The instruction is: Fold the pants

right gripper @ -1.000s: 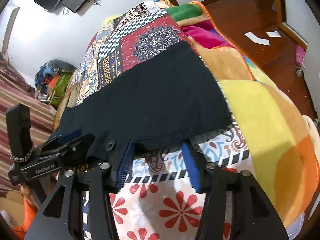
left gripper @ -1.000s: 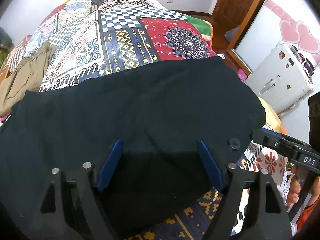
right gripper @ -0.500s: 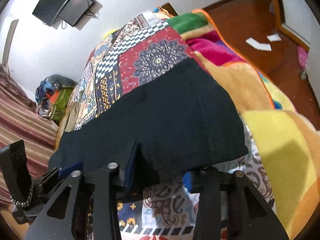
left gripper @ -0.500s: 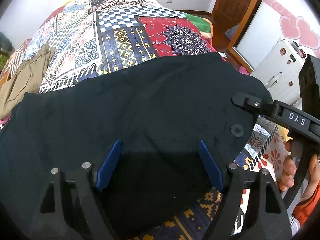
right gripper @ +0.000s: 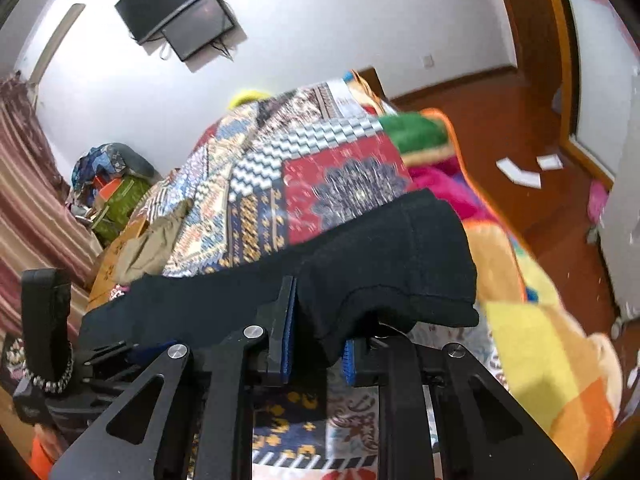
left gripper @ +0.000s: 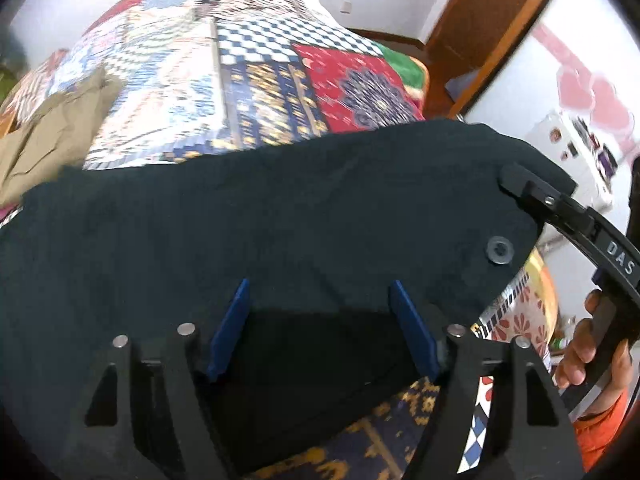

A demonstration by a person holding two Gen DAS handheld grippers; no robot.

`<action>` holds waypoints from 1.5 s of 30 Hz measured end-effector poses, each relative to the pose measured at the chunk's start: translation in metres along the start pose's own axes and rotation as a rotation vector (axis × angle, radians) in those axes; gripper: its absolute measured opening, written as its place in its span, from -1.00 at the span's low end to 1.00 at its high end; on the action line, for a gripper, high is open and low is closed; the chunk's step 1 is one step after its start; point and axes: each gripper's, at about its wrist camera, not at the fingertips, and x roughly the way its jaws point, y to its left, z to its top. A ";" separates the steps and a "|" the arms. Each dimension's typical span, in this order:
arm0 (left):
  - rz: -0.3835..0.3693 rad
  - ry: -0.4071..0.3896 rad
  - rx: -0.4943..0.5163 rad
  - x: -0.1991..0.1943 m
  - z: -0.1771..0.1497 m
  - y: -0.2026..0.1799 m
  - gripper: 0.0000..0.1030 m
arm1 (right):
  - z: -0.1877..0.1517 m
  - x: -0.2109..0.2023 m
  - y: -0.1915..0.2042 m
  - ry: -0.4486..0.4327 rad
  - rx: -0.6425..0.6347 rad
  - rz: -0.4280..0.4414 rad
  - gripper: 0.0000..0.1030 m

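Note:
Black pants [left gripper: 280,216] lie spread across the patchwork bedspread [left gripper: 256,80]. My left gripper [left gripper: 320,312] is open, its blue fingers wide apart over the near edge of the pants. My right gripper [right gripper: 316,344] is shut on the near right edge of the pants [right gripper: 384,264] and lifts it, so the cloth drapes over its fingers. In the left wrist view the right gripper's black body [left gripper: 568,216] reaches over the pants' right corner.
Khaki clothing [left gripper: 44,128] lies on the bed's left side. A white suitcase [left gripper: 576,152] and a wooden door stand to the right. A wall TV [right gripper: 184,12] and a pile of bags [right gripper: 112,184] are beyond the bed.
My right gripper moved onto the pants' near edge, shut on it and raised it. My left gripper stayed open over the pants.

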 end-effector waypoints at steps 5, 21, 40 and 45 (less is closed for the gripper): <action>0.060 -0.103 -0.051 -0.045 -0.004 0.038 0.40 | 0.015 -0.007 0.032 -0.053 -0.083 0.009 -0.71; 0.187 -0.230 -0.312 -0.136 -0.080 0.176 0.40 | 0.005 0.033 0.195 -0.026 -0.466 0.195 -0.74; 0.173 -0.239 -0.371 -0.141 -0.102 0.188 0.40 | -0.079 0.118 0.230 0.431 -0.638 0.269 -0.18; 0.170 -0.257 -0.349 -0.147 -0.094 0.181 0.40 | -0.064 0.088 0.219 0.382 -0.595 0.286 -0.15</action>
